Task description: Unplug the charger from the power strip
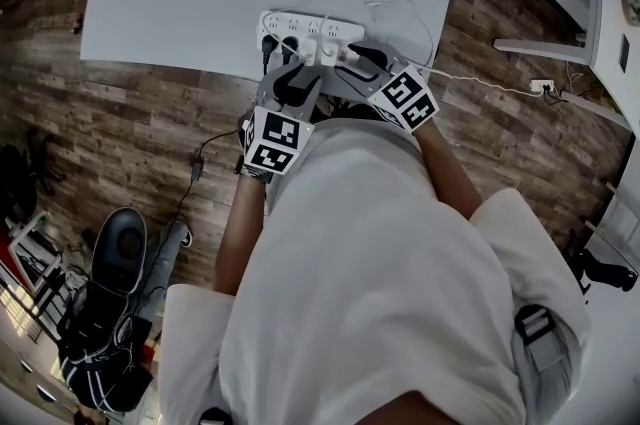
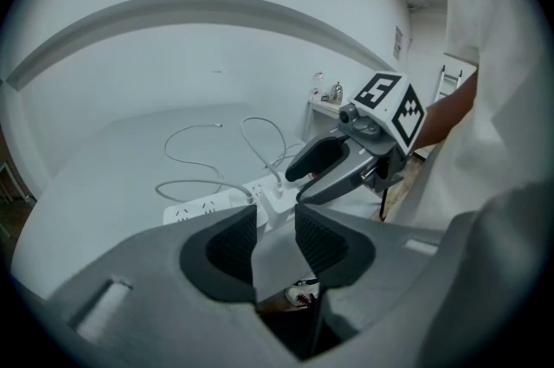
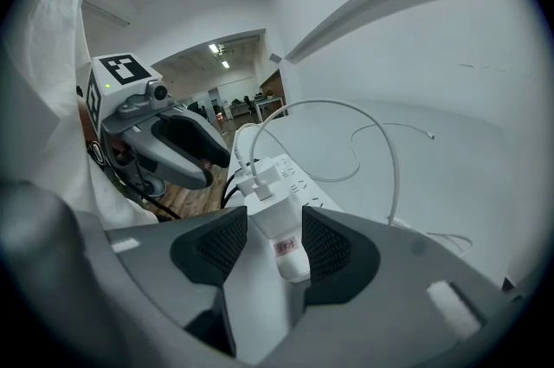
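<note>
Between the right gripper's (image 3: 274, 221) wide-open jaws sat the white block charger (image 3: 280, 243), unclamped, on the white plastic power strip (image 3: 299, 173). Left gripper (image 2: 275, 229) was half-open, empty, with the strip just ahead on the grey bench (image 2: 104, 158).

Person is wearing a loose white tee (image 1: 400, 263), short sleeves. Left claw (image 2: 275, 219) and right claw (image 3: 274, 219) are both showing matte grey moulded shells, with black ribbed pads (image 2: 232, 238) lining the jaws. Each one is carrying a white marker cube (image 1: 273, 141) printed with black square codes, round grey knob (image 2: 349, 113) sitting just beside it.
</note>
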`<action>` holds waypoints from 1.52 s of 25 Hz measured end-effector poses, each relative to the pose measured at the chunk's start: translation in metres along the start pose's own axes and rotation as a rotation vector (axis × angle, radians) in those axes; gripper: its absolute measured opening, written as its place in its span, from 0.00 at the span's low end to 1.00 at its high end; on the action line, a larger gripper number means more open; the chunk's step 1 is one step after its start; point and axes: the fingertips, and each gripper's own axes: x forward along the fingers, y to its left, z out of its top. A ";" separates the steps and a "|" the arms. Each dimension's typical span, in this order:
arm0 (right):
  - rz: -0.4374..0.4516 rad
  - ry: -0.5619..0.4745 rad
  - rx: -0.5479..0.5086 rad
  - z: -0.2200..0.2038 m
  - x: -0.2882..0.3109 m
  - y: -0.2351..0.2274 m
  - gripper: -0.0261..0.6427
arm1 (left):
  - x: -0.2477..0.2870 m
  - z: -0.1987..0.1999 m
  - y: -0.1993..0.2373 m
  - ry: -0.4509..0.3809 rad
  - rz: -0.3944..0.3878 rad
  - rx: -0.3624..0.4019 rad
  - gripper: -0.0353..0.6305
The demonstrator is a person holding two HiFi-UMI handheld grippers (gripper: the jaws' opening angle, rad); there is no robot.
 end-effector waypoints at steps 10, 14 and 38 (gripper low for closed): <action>0.000 0.008 -0.027 -0.008 0.002 -0.017 0.34 | 0.009 0.021 -0.018 -0.007 0.006 0.104 0.27; 0.009 0.042 -0.047 -0.017 0.005 -0.017 0.34 | 0.000 0.028 -0.025 0.113 -0.059 0.448 0.27; -0.160 0.057 0.116 -0.028 0.007 -0.032 0.07 | 0.047 0.021 -0.019 0.460 -0.321 0.882 0.37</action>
